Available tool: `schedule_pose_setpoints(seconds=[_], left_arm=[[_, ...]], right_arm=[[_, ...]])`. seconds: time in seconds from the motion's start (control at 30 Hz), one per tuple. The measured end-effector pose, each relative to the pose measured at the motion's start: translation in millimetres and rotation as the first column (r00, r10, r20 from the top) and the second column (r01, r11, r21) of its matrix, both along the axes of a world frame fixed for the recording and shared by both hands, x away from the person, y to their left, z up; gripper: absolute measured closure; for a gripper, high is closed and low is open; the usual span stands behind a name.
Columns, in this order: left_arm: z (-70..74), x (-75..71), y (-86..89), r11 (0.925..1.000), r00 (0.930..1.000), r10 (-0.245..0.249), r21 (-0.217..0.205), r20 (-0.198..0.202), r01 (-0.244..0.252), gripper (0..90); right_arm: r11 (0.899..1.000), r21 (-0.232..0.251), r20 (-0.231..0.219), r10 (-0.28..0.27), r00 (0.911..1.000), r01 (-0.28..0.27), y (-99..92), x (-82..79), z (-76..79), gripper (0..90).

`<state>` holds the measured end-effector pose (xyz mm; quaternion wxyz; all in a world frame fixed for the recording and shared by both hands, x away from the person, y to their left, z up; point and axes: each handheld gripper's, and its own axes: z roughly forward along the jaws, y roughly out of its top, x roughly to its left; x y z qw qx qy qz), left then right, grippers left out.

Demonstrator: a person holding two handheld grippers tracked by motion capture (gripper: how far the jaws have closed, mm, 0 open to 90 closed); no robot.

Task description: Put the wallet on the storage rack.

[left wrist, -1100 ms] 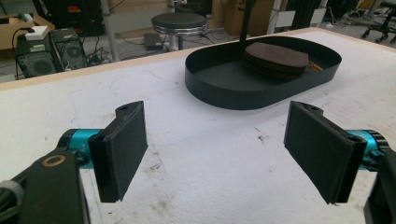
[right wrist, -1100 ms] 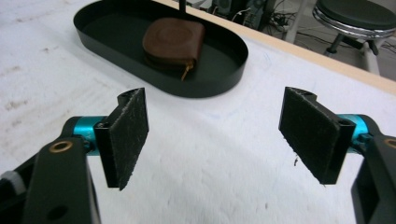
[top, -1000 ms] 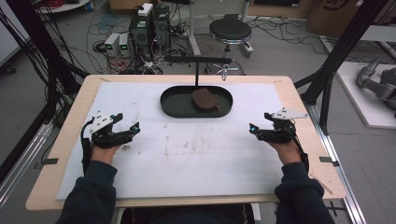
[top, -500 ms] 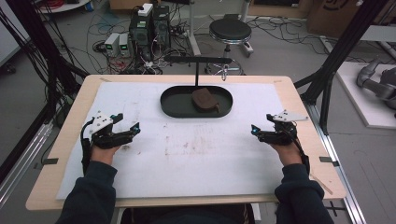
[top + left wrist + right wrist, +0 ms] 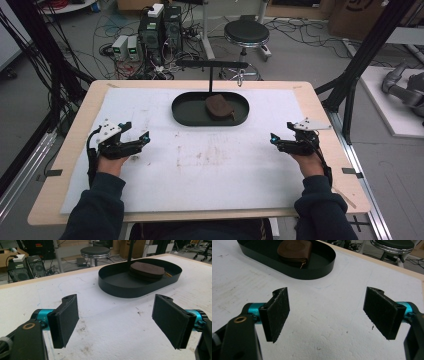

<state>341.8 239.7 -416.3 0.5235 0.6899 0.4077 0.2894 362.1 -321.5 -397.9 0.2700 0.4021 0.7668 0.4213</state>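
The left gripper point(image 5: 142, 140) hovered low over the white surface point(image 5: 210, 170) with its jaws spread wide and nothing between them. The right gripper point(image 5: 274, 139) was just as wide open and empty. A brown pouch point(image 5: 219, 107) lay inside the black oval tray point(image 5: 190, 116), ahead of both grippers: forward and right of the left one, forward and left of the right one, well apart from each.

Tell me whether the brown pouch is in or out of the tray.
In. The brown pouch lies flat inside the black oval tray, right of its middle.
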Motion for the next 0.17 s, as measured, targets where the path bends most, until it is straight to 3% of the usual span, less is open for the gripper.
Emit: schedule_pose_setpoints(seconds=[0.17], left_arm=[[-0.5, 0.8, 0.5, 1.0000, 1.0000, 0.001, 0.007, -0.002, -0.001, 21.2]], right_arm=[[1.000, -0.002, 0.003, -0.001, 1.0000, 0.001, -0.6, 0.5, -0.3, 21.5]])
